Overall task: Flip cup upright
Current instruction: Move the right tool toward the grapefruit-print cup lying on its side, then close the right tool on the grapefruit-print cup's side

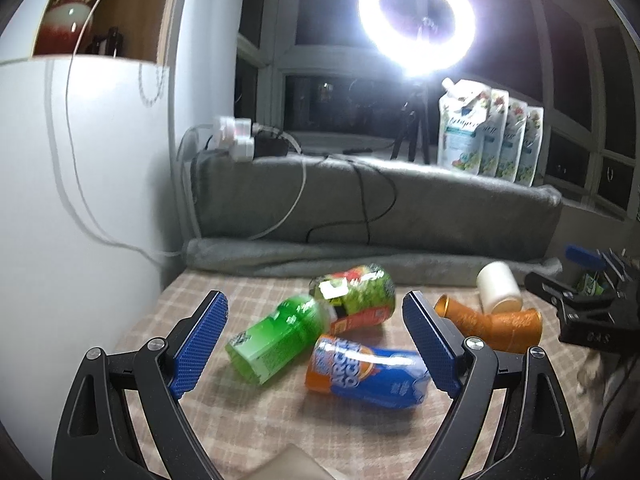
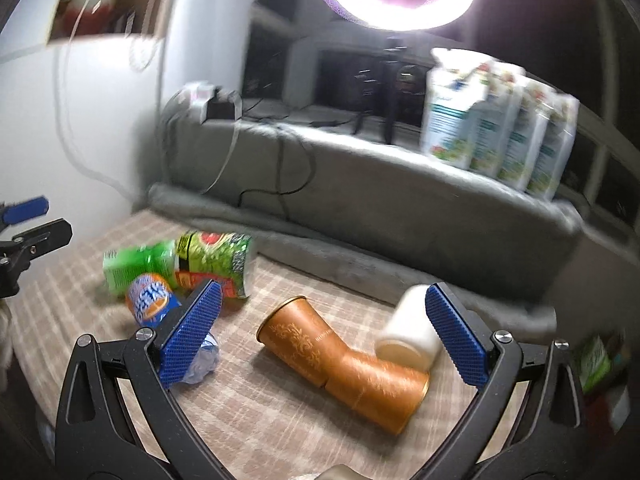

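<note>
Several cups lie on their sides on the checked cloth (image 1: 256, 420). A bright green cup (image 1: 276, 338), a green and red printed cup (image 1: 356, 294) and a blue and orange cup (image 1: 368, 374) lie in a cluster in front of my left gripper (image 1: 316, 340), which is open and empty above them. Two orange-gold cups (image 2: 304, 336) (image 2: 380, 390) and a white cup (image 2: 412, 330) lie between the fingers of my right gripper (image 2: 320, 332), which is open and empty. The right gripper also shows at the right edge of the left wrist view (image 1: 588, 312).
A grey blanket-covered ledge (image 1: 400, 200) runs behind the cloth, with cables, a power strip (image 1: 240, 140), a ring light on a tripod (image 1: 416, 20) and several refill pouches (image 1: 488, 136). A white wall (image 1: 80, 200) stands at the left.
</note>
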